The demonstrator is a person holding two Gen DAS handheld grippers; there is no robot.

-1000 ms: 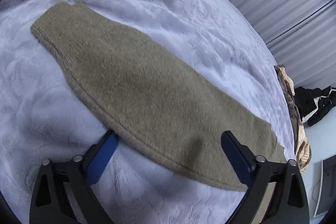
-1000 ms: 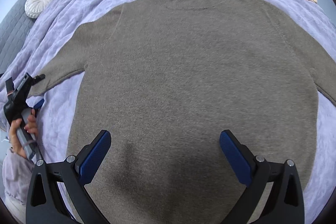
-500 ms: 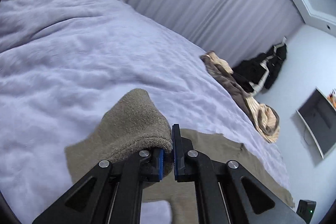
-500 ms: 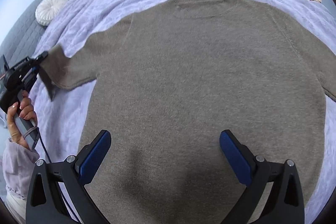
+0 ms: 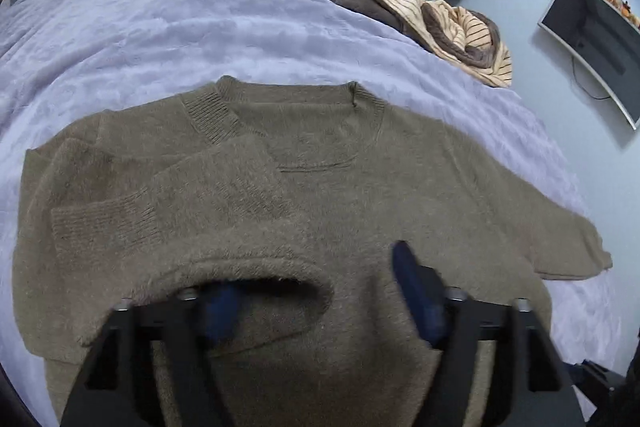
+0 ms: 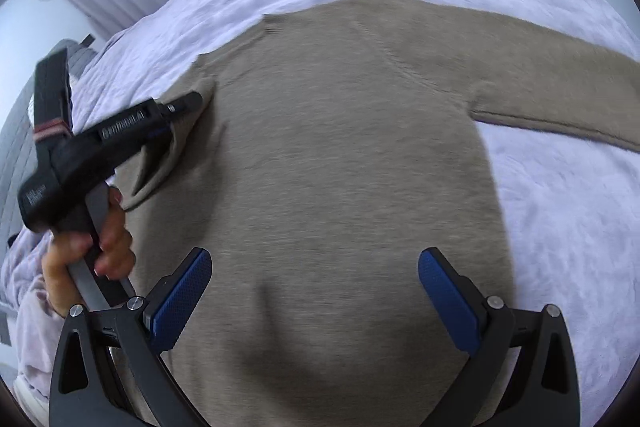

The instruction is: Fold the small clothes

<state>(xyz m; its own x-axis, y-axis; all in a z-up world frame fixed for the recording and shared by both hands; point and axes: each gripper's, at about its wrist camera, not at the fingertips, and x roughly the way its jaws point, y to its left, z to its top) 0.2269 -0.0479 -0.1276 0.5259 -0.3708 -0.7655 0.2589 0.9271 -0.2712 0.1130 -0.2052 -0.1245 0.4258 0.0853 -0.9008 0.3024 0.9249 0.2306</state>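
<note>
Sweater (image 5: 400, 179), olive-brown knit, spread flat on the lavender bed (image 5: 160, 27), neckline toward the far edge. One sleeve (image 5: 168, 195) folded in across the chest, ribbed cuff lying on the body near the collar; fold of that sleeve draped over one blue finger (image 5: 222, 311) of the left gripper (image 5: 320, 303). Left fingers opening, spread wide, no longer pinching, knit loose above and between them. Other sleeve (image 6: 560, 87) stretched straight out toward the bed's side edge. Right gripper (image 6: 312, 291) low over the sweater's lower body, fingers (image 6: 182, 291) spread wide apart, nothing pinched, fabric lying flat beneath the gap. Hand (image 6: 92, 247) wrapped round the left gripper's handle, just beside the folded shoulder. Heap of striped and brown clothes (image 5: 440, 15) at the far corner of the bed, well apart from the sweater.
</note>
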